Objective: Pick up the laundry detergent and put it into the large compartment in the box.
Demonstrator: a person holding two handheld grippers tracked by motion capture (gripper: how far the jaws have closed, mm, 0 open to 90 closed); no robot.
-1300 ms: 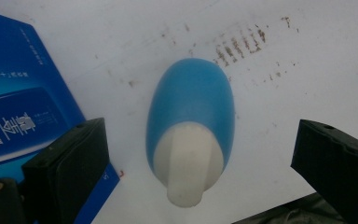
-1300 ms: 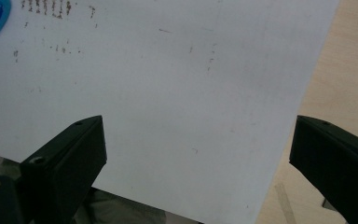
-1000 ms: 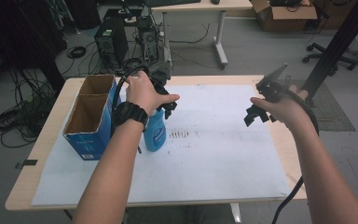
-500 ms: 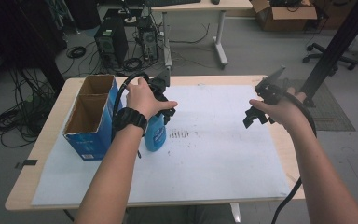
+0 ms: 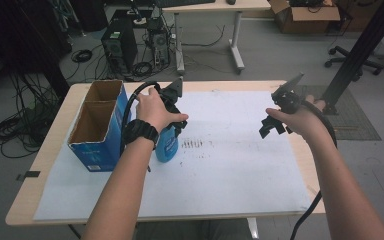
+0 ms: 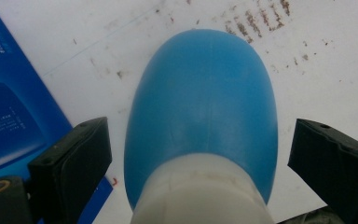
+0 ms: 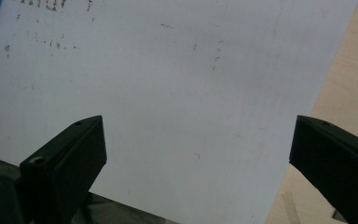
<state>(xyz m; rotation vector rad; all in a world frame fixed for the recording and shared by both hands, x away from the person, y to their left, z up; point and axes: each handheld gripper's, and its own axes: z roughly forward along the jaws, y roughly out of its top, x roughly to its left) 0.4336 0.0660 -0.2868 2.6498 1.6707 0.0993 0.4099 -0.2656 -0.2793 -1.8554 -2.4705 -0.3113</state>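
Shifted toward the box (image 5: pixel 99 127), blue bottle (image 6: pixel 205 112) stands outside it.

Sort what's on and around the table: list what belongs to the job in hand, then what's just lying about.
In the job:
- blue bottle, standing on the white sheet, between the left gripper's jaws, which have just been closing but don't press on it yet
- blue box, open-topped, right beside the bottle

Lying about:
- right gripper, open, over bare sheet
- computer towers on the floor
- cardboard box behind
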